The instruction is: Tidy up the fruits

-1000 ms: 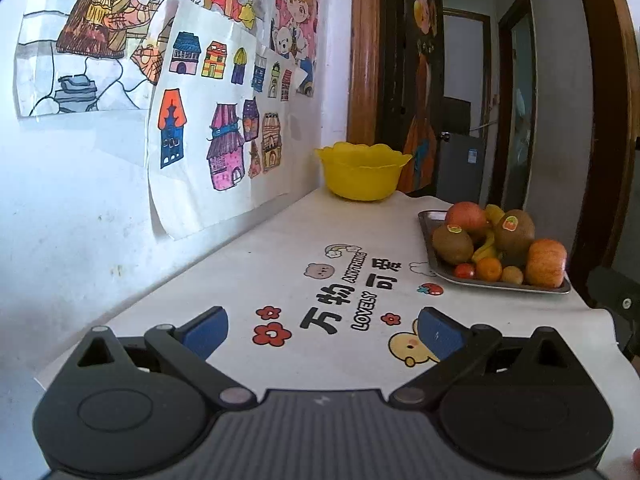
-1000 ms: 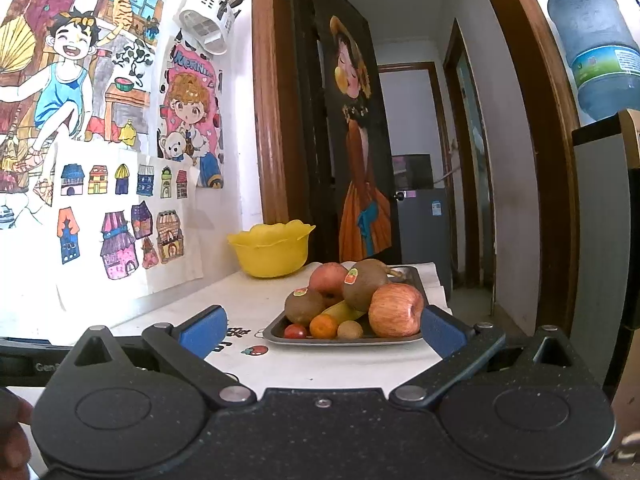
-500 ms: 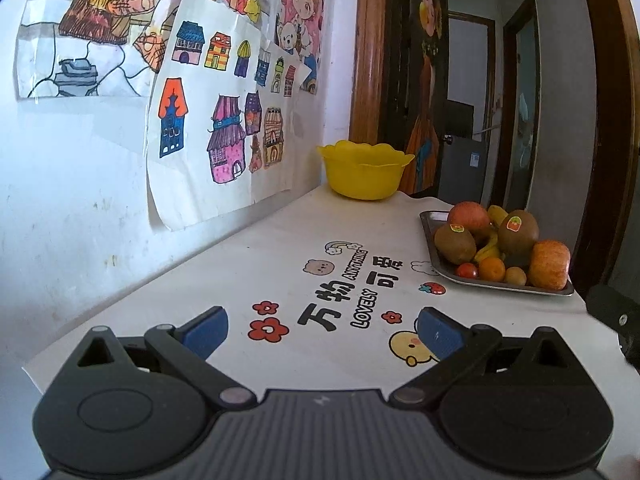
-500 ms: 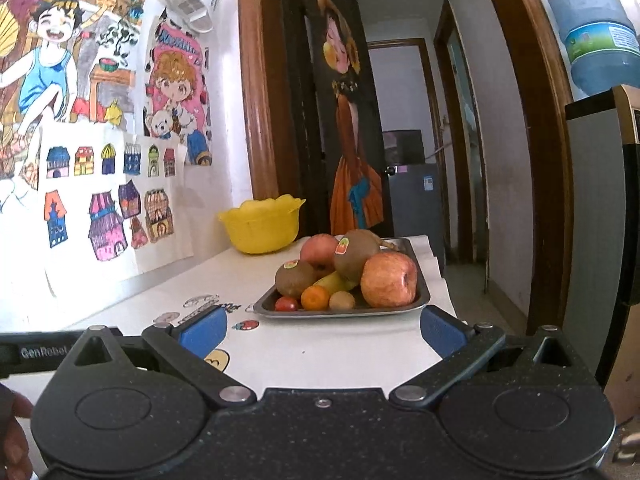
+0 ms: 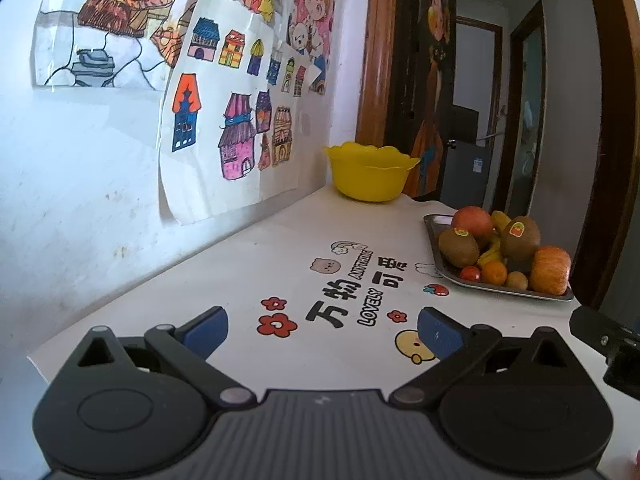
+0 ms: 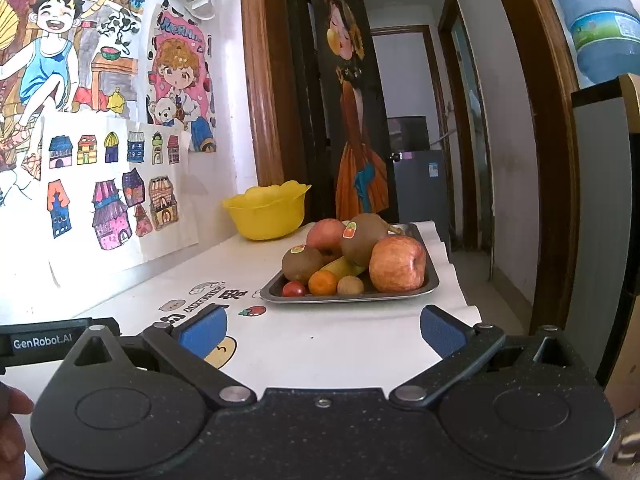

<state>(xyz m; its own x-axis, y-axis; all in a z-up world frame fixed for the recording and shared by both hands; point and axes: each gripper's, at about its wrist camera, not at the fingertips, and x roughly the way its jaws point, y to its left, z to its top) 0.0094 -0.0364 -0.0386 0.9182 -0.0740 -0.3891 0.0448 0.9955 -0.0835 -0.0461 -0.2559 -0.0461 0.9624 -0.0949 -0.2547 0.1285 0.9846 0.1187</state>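
A metal tray [image 6: 431,283] [image 5: 434,236] on the white table holds piled fruit: a red apple [image 6: 397,264] [image 5: 551,269], two stickered kiwis [image 6: 302,263], a second apple [image 6: 326,235], a banana, an orange [image 6: 322,282], a cherry tomato [image 6: 294,289]. A yellow bowl [image 6: 266,212] [image 5: 370,176] stands behind the tray by the wall. My right gripper [image 6: 322,330] is open, short of the tray, holding nothing. My left gripper [image 5: 322,330] is open over the printed tablecloth, left of the tray. Whether the bowl holds anything is hidden.
Drawings on paper hang on the wall [image 5: 224,120] along the table's left side. A wooden door frame [image 6: 264,80] and an open doorway lie beyond the bowl. The table's right edge [image 6: 460,292] drops off beside the tray. A water bottle [image 6: 596,20] stands high at right.
Both grippers have drifted slightly; in the right wrist view the tray shifted a little left and looks nearer. Jaws stayed open. No fruit moved.
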